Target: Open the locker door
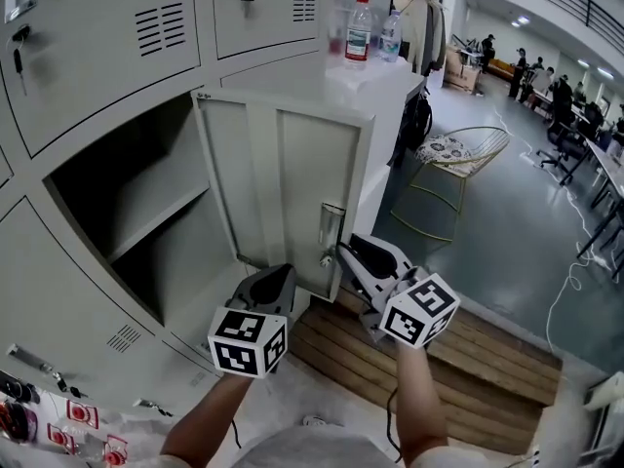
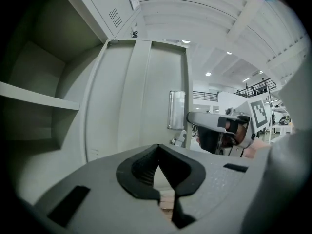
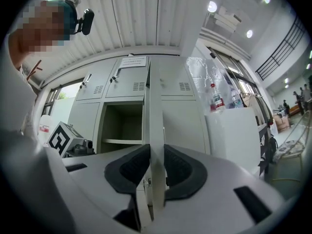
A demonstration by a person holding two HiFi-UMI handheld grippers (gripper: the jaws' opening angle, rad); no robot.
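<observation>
**Locker door hanging open, right claw clamped on its edge**

So the locker door point(image 1: 283, 183) is a thin sheet-metal panel in matte pale grey. It stands swung out from its compartment with the inner face showing, and long folded ribs run up it. The right claw point(image 3: 156, 172) pinches the door's slim free edge between its ribbed black pads, right by the small shiny latch plate point(image 1: 331, 224). The left claw point(image 2: 158, 167) sits low near the door's bottom edge, facing that inner side, with its pad tips pressed together on nothing. Behind the door, the boxy compartment holds one flat metal shelf point(image 1: 161, 213). Under the door there's a slatted wooden platform point(image 1: 468, 359). Up past the door's top edge, clear plastic bottles point(image 1: 359, 29) stand on a smooth white surface.
</observation>
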